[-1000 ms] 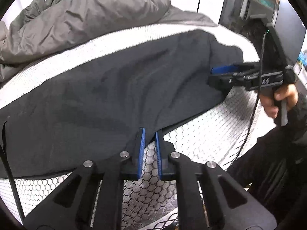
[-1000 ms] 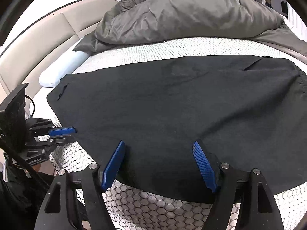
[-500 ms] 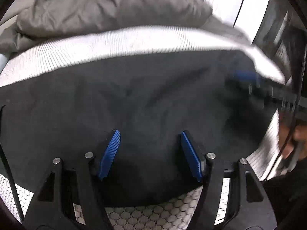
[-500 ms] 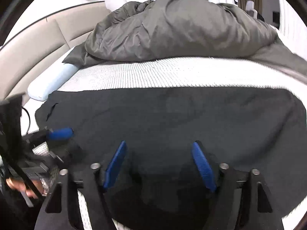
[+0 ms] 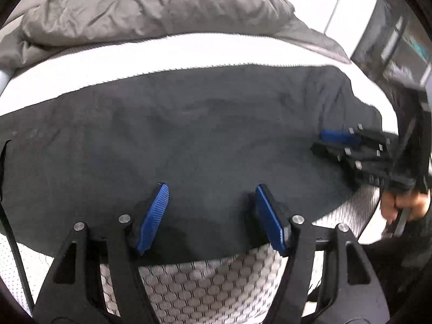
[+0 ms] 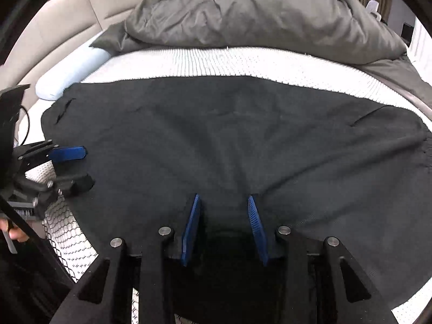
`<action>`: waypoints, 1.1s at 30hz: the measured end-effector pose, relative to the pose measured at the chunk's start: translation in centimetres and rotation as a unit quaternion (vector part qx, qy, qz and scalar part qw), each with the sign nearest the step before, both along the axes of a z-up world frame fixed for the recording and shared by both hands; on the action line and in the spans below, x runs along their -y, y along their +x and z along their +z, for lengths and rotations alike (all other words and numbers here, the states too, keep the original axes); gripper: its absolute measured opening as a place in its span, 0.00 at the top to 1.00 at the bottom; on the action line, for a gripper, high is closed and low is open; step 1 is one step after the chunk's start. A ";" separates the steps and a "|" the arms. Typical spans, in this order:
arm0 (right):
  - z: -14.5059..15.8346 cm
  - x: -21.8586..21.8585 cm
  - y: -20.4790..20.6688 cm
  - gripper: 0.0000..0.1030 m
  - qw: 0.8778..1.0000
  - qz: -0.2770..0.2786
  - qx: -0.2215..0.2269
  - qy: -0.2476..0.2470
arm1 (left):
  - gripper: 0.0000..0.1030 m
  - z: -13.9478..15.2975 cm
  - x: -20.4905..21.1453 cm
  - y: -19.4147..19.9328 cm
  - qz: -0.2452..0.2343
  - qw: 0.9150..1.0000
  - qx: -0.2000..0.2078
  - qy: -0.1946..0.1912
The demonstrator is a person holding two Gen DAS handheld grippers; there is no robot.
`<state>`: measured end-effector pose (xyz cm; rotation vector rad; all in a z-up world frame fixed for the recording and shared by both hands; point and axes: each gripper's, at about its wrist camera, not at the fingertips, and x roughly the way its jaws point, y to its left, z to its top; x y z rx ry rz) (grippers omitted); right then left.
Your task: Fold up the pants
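Black pants (image 5: pixel 189 135) lie spread flat across the white bed (image 5: pixel 162 51); they also fill the right wrist view (image 6: pixel 243 140). My left gripper (image 5: pixel 212 197) is open, its blue pads straddling the near edge of the fabric. My right gripper (image 6: pixel 224 205) is partly closed around a raised pinch of the near edge, with a gap still between the pads. Each gripper shows in the other's view: the right one (image 5: pixel 334 141) at the pants' right end, the left one (image 6: pixel 73 164) at their left end.
A crumpled grey duvet (image 6: pixel 256 13) is heaped along the far side of the bed. A pale blue pillow (image 6: pixel 70 73) lies at the far left by the beige headboard (image 6: pixel 51 24). The honeycomb mattress side (image 5: pixel 205 286) drops off below the grippers.
The left gripper has opened from nearly shut and moved forward over the pants' edge. The right gripper's jaws have narrowed around a bunch of fabric. Both have moved in over the pants.
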<state>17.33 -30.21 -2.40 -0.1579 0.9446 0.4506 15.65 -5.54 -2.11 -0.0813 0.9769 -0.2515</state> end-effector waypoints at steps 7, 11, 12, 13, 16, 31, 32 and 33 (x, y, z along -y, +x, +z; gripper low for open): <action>1.5 1.5 0.1 0.42 0.998 -0.036 0.027 0.046 | 0.36 0.7 0.1 6.2 0.064 0.998 -0.006 -0.005; 1.5 2.2 0.2 0.41 0.997 -0.049 0.024 0.045 | 0.36 0.1 2.3 10.5 0.058 0.997 -0.045 0.008; 1.5 2.5 0.3 0.41 0.997 -0.051 0.022 0.045 | 0.36 -0.5 3.6 11.7 0.038 0.996 -0.067 0.041; 1.4 2.8 0.4 0.41 0.997 -0.055 0.023 0.044 | 0.36 -1.0 4.4 12.3 0.031 0.995 -0.075 0.062; 1.3 4.0 0.4 0.41 0.997 -0.066 0.022 0.045 | 0.33 -2.3 5.5 14.3 0.036 0.991 -0.086 0.097; 1.9 12.1 0.1 0.35 0.986 -0.147 0.033 0.072 | 0.32 0.4 2.9 12.6 0.174 0.984 -0.034 0.006; 2.3 13.4 0.0 0.34 0.982 -0.164 0.041 0.084 | 0.32 0.6 3.8 11.5 0.157 0.987 -0.033 -0.006; 2.5 14.0 0.0 0.34 0.980 -0.171 0.046 0.092 | 0.32 0.5 5.0 10.2 0.132 0.991 -0.033 -0.014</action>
